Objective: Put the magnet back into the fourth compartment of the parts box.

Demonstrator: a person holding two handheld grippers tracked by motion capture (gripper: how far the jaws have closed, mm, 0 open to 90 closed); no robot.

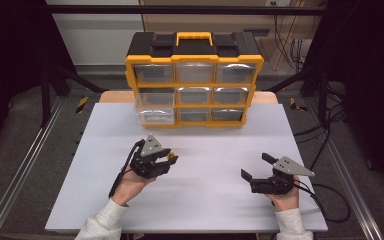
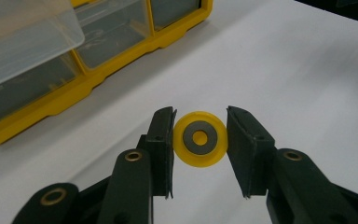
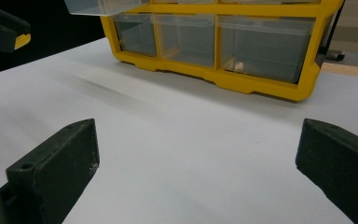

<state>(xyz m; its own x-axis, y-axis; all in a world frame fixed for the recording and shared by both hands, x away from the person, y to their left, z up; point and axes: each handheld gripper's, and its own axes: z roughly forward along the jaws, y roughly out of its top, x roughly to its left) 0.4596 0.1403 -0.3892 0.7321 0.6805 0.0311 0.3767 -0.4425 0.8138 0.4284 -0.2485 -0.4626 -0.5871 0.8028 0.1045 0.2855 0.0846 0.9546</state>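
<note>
A small yellow disc with a grey ring on its face sits between the jaws of my left gripper, which are shut on its rim from both sides. From above, the left gripper hovers over the white table left of centre, the yellow disc at its tip. My right gripper rests at the right with its jaws wide apart; between those jaws there is only bare table. A yellow-and-black drawer organizer stands at the back, its middle-left clear drawer pulled out.
The white table top stretches between the grippers and the organizer. The pulled-out drawer overhangs the table near my left gripper. Cables trail off the table's right side. Dark floor and metal rails flank the table.
</note>
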